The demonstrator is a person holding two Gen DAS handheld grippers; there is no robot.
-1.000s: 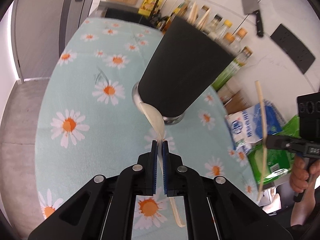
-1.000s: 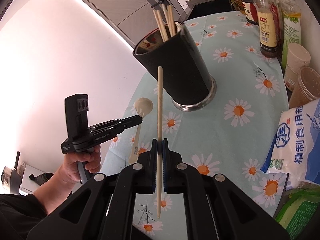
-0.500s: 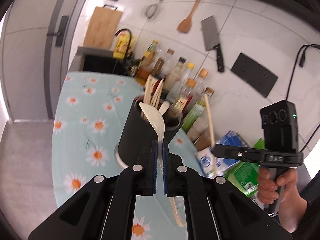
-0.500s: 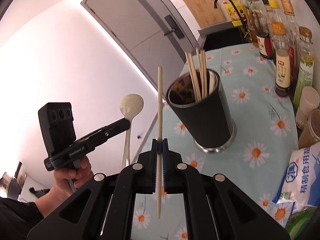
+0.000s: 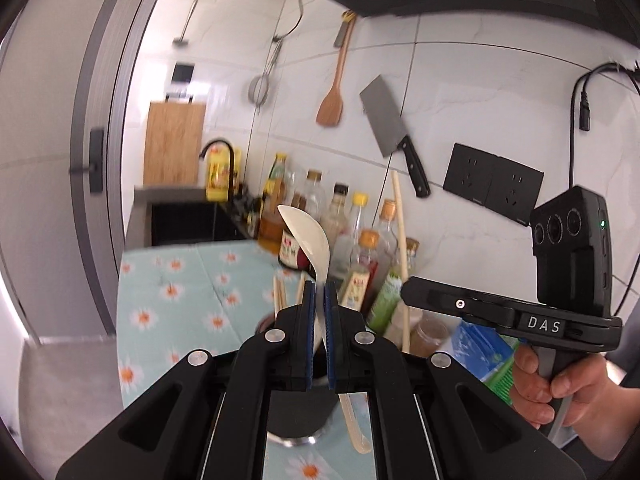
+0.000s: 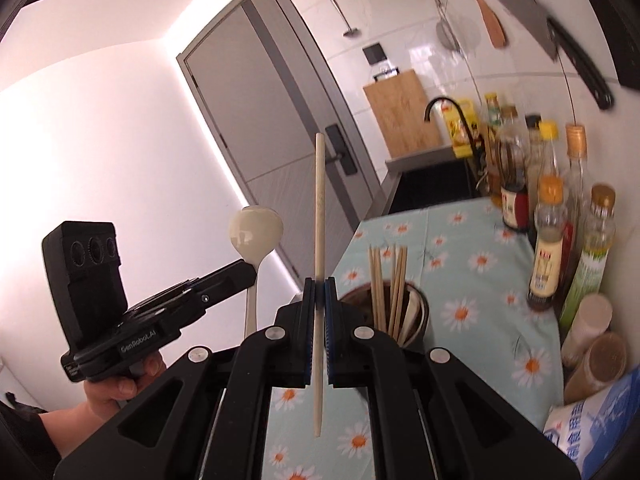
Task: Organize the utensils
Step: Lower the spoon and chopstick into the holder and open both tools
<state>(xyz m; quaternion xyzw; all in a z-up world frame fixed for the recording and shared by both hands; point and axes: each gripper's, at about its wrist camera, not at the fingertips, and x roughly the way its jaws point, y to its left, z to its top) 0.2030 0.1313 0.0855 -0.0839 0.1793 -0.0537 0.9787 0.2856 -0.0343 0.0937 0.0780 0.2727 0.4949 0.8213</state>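
Observation:
My left gripper point(image 5: 319, 292) is shut on a cream spoon point(image 5: 310, 238), bowl upward, held above the black utensil holder point(image 5: 298, 408), whose mouth is mostly hidden behind the fingers. In the right wrist view that spoon point(image 6: 256, 232) sticks up from the left gripper point(image 6: 250, 276) at left. My right gripper point(image 6: 319, 288) is shut on a wooden chopstick point(image 6: 320, 208) held upright, just left of and above the holder point(image 6: 418, 312), which contains several chopsticks point(image 6: 386, 284). In the left wrist view the right gripper point(image 5: 404, 292) and its chopstick point(image 5: 400, 232) hang at right.
A row of sauce bottles point(image 6: 552, 240) lines the wall on the daisy tablecloth point(image 6: 472, 276). Jars point(image 6: 600, 344) and a blue-white bag point(image 6: 600, 416) lie at right. A cleaver point(image 5: 390, 128), wooden spatula point(image 5: 334, 96) and sockets point(image 5: 492, 184) are on the wall; a sink point(image 6: 432, 188) lies beyond.
Both grippers have risen from beside the holder to above its rim, carrying the spoon and the chopstick. The views have tilted up toward the wall.

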